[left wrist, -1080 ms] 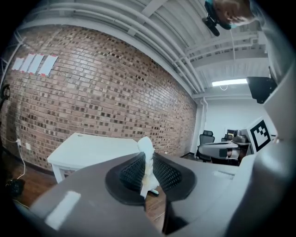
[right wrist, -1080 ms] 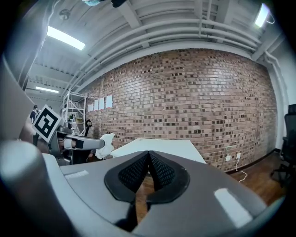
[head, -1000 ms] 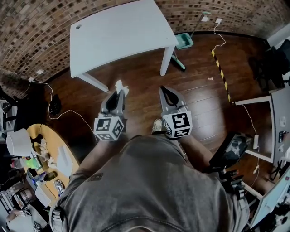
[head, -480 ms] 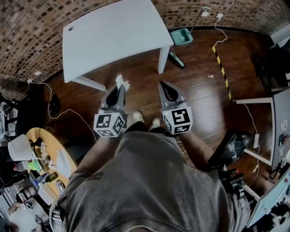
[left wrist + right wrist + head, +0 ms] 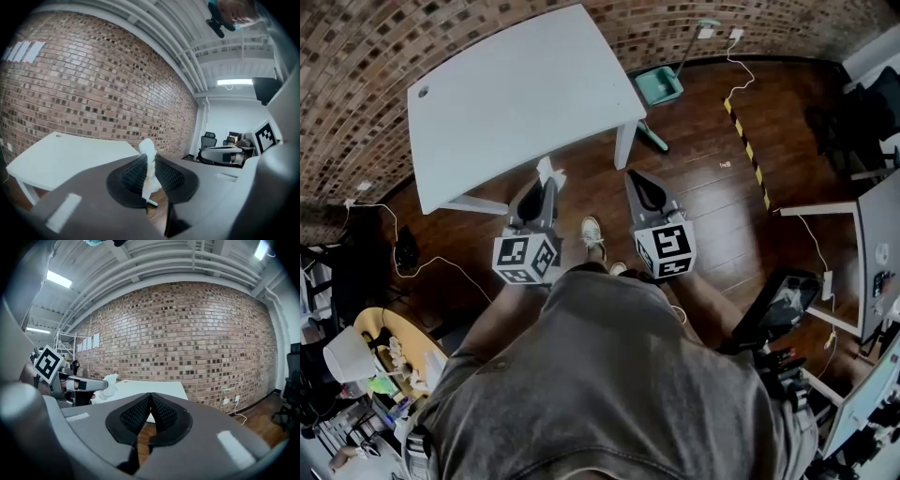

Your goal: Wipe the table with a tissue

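Left gripper (image 5: 544,186) pinches the tissue (image 5: 549,172) just short of the table (image 5: 516,94) edge; right gripper (image 5: 639,180) fingers pressed together, empty

Clad in a grey short-sleeved T-shirt (image 5: 609,375), loose and creased; pale shoes (image 5: 592,231) at twelve o'clock of the shirt; left gripper (image 5: 546,183) and right gripper (image 5: 632,178) in smooth moulded grey, tapering to black ribbed pads (image 5: 133,416); at six o'clock of each, a cube (image 5: 526,260) bearing black-and-white square markers.

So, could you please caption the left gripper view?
Left gripper clamps a crumpled white tissue, facing the white rectangular table.
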A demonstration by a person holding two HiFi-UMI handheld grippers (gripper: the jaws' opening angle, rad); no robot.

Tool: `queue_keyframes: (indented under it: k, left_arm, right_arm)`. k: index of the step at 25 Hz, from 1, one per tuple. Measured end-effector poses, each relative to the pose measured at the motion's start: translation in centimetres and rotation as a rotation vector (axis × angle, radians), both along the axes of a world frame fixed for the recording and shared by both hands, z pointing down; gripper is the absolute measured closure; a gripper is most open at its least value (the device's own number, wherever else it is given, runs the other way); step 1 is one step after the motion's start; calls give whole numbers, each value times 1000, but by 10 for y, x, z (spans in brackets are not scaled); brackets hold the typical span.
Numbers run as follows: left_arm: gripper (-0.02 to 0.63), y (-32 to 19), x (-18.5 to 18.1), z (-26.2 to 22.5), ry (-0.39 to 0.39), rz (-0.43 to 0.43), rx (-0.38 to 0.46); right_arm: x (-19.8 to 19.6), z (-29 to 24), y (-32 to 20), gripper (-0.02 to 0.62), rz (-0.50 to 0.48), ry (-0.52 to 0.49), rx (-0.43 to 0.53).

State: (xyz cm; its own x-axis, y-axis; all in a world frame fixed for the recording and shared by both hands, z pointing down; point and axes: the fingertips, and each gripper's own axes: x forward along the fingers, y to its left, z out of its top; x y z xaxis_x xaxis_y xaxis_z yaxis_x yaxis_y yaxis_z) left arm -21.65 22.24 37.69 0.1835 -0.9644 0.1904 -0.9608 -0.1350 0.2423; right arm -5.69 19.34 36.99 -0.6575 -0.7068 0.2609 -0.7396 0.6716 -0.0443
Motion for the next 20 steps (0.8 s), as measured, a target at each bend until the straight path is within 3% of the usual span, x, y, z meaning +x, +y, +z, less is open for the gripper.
queue_keyframes:
  k: [9, 20]
  left_arm:
    - [557, -88, -26, -3, 25, 66, 9]
    - [557, -145, -33, 11, 45, 83, -33]
  right_arm:
    - [-21, -4, -78, 580, 72, 34, 1]
    - [-21, -3, -139, 580, 121, 42, -12]
